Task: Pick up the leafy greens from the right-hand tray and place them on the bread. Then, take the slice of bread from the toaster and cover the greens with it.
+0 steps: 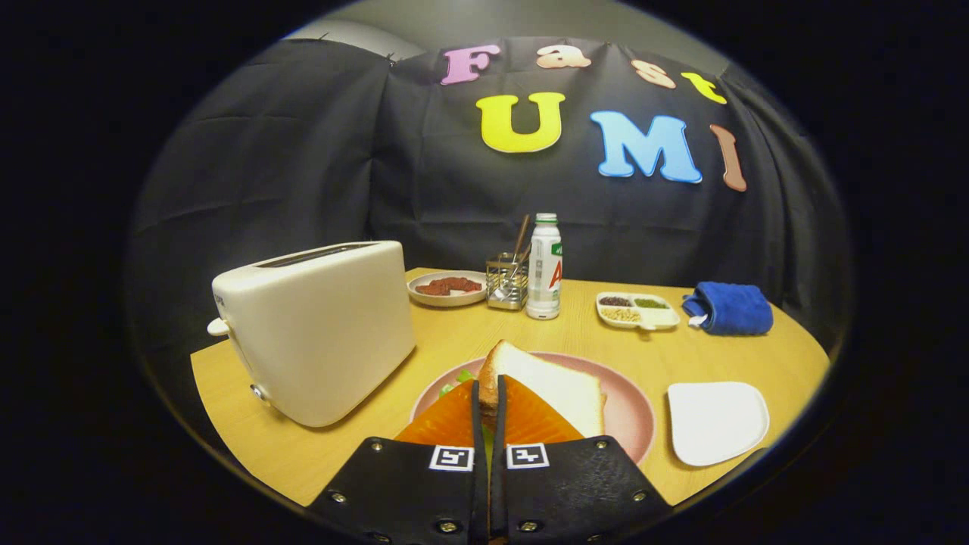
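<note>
My gripper (pixel 488 392) is shut on a slice of white bread (pixel 562 387), pinching its near crust edge between both fingers. The slice tilts over the pink plate (pixel 634 415), with its far side low toward the plate. Leafy greens (pixel 456 378) peek out beneath it, just left of the fingers. Whatever lies under the greens is hidden by the fingers and the slice. The white toaster (pixel 318 325) stands to the left of the plate, its slots seen edge-on. The white right-hand tray (pixel 715 420) lies bare, right of the plate.
Beyond the plate stand a white bottle (pixel 544 269) and a metal utensil holder (pixel 507 281). A small plate of reddish food (pixel 448 288) sits behind the toaster. A divided dish (pixel 637 309) and a blue mitt (pixel 730 308) lie at the back right.
</note>
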